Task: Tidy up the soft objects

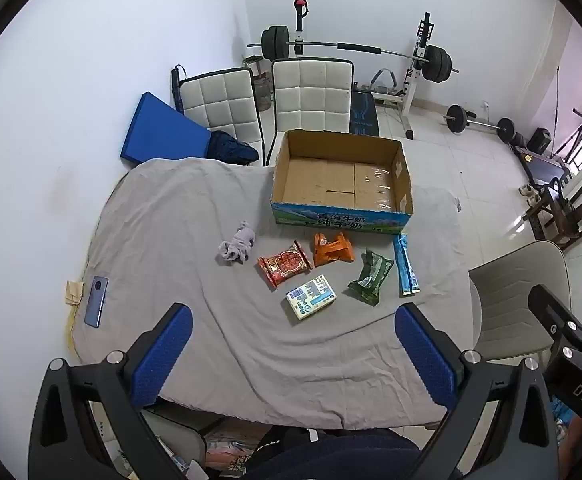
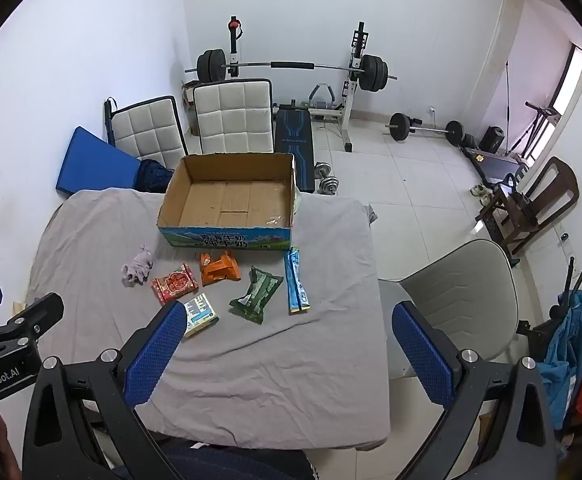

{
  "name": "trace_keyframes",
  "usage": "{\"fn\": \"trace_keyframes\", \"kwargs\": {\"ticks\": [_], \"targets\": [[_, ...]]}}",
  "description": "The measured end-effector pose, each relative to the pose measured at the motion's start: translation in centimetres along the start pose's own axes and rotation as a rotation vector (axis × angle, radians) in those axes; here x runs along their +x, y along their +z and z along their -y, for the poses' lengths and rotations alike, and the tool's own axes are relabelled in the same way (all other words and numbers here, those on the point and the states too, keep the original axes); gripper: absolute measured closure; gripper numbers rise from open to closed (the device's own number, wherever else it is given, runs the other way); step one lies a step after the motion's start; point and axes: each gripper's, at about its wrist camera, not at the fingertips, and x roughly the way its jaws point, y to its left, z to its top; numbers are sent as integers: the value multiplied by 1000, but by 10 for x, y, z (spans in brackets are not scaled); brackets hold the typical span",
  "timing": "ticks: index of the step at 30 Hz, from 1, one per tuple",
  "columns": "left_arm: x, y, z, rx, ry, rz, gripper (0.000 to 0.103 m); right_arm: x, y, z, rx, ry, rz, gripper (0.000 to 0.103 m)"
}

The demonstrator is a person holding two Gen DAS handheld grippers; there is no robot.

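Observation:
An open, empty cardboard box [image 1: 341,178] [image 2: 231,196] stands at the far side of a table under a grey cloth [image 1: 195,240] [image 2: 291,360]. In front of it lie a crumpled lilac cloth [image 1: 237,247] [image 2: 137,266], a red snack packet [image 1: 285,266] [image 2: 174,282], an orange packet [image 1: 333,248] [image 2: 219,267], a green packet [image 1: 371,282] [image 2: 257,294], a blue stick packet [image 1: 406,265] [image 2: 297,282] and a white carton [image 1: 311,297] [image 2: 200,312]. My left gripper [image 1: 293,336] and right gripper [image 2: 289,336] are open and empty, held above the near edge.
A phone [image 1: 96,301] and a tan scrap [image 1: 74,292] lie at the table's left edge. Two white padded chairs [image 1: 311,96] stand behind the box. A grey chair [image 2: 459,292] stands at the right. Barbell rack [image 2: 291,68], weights and a blue mat [image 1: 159,132] stand beyond.

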Motion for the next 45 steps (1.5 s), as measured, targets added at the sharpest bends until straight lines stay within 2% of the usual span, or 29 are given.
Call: {"fn": "trace_keyframes", "kwargs": {"ticks": [45], "targets": [[-3,6,5,13,8,18,0,-4,-1,-3,9,-3,14,0]]}}
